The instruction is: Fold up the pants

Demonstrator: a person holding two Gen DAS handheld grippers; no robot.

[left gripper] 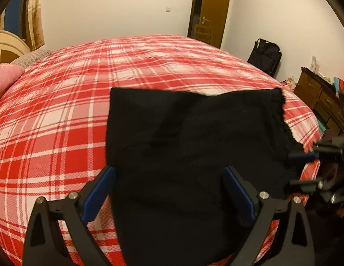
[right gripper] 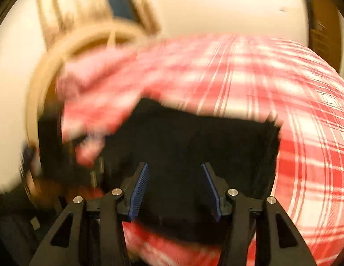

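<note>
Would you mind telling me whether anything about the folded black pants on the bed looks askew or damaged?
Mostly tidy: the black pants lie folded on the plaid bedspread. Only the right edge looks ragged and uneven, unlike the straight left edge. The right wrist view is too blurred to tell more.

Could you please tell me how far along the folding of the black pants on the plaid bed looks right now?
Mostly done, it seems: the black pants lie as a compact folded rectangle on the plaid bedspread. In hand: nothing. The left gripper and the right gripper both stand open above the cloth, gripping none of it. Left: at most tidying the ragged right edge, or one further fold.
</note>
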